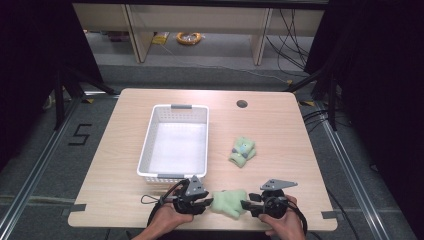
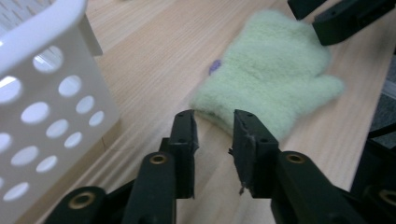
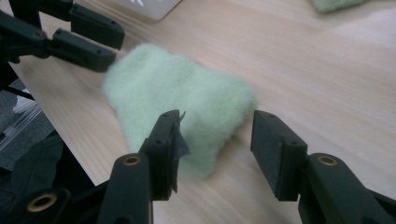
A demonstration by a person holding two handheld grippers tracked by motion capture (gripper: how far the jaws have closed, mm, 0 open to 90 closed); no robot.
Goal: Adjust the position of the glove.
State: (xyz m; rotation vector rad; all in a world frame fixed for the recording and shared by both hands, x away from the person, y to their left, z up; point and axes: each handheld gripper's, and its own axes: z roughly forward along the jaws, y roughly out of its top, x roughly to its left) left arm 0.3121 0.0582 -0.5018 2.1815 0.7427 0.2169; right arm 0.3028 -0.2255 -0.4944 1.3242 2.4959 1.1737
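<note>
Two black grippers parked either side of a fluffy pale green mitten (image 1: 229, 202), nothing clamped.
Mitten's laid flat at the wooden table's (image 1: 280, 130) 6 o'clock edge; left gripper (image 1: 206, 203) at 9, right gripper (image 1: 247, 205) at 3, jaws spread apart.

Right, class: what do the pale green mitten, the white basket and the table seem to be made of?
Mitten: seemingly fleecy fabric, matt; its surface is fuzzy with soft, blurred edges.
Basket: probably moulded plastic, smooth and slightly glossy, with even round holes in its walls.
Table: pale wood or a wood-look laminate, matt; fine straight grain lines show.
</note>
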